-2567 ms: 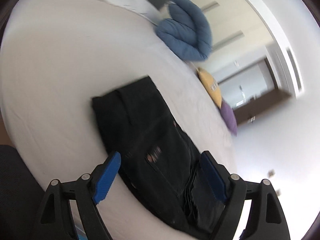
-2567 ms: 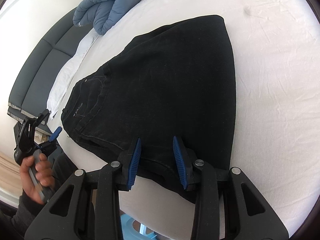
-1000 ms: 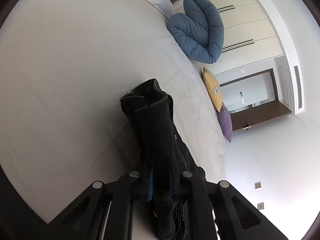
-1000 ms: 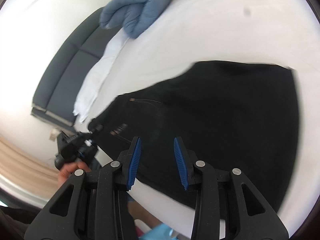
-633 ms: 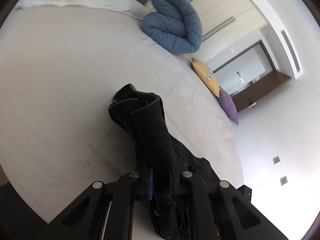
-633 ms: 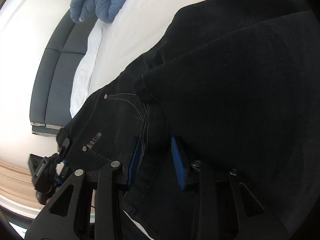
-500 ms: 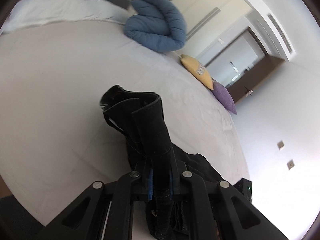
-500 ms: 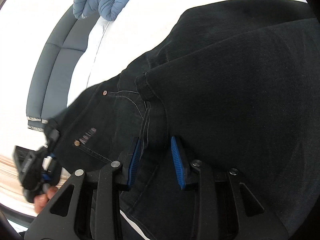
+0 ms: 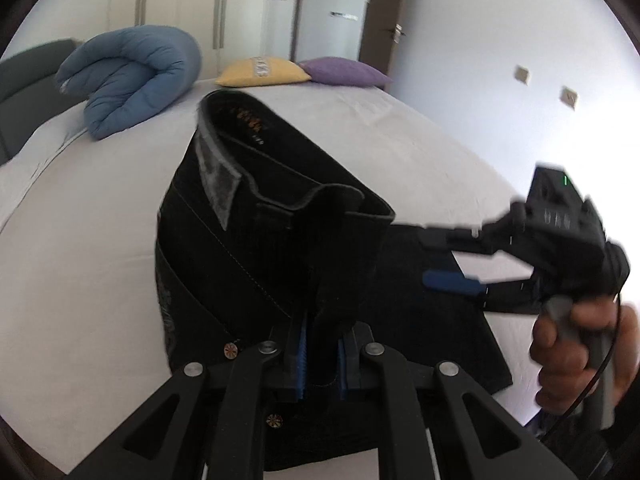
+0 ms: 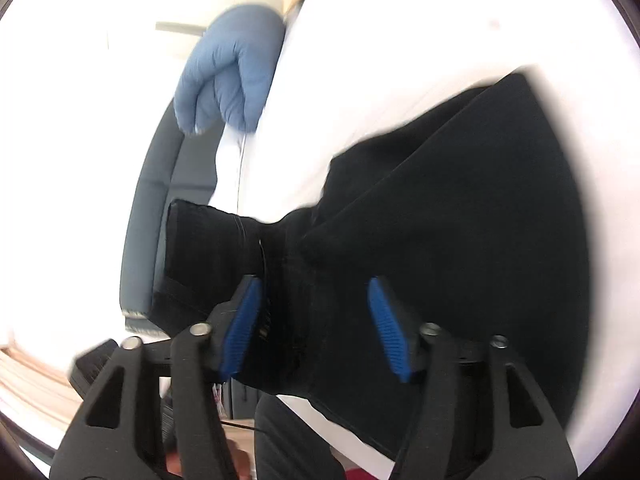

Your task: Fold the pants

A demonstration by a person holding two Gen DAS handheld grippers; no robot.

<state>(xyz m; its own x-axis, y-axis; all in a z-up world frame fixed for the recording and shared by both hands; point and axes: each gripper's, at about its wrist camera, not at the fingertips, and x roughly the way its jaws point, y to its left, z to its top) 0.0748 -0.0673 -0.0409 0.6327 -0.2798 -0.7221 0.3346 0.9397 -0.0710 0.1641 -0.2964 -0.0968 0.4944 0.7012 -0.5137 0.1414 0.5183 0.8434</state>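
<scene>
Black pants (image 9: 280, 220) lie on a white bed (image 9: 80, 220). My left gripper (image 9: 322, 356) is shut on the waistband edge and holds that end lifted and folded up over the rest. In the right wrist view the pants (image 10: 460, 220) spread across the sheet, the raised waist end at left. My right gripper (image 10: 316, 328) is open, its blue pads on either side of the cloth just above it. It also shows in the left wrist view (image 9: 452, 264), held in a hand at the right.
A rolled blue duvet (image 9: 128, 76) lies at the bed's far left, with a yellow pillow (image 9: 262, 70) and a purple pillow (image 9: 344, 72) at the far edge. A dark headboard (image 10: 148, 208) runs along the left side. The bed's near edge is by my grippers.
My left gripper has lifted the waist end higher and swung it toward the right gripper. My right gripper has opened wide and drawn back from the cloth.
</scene>
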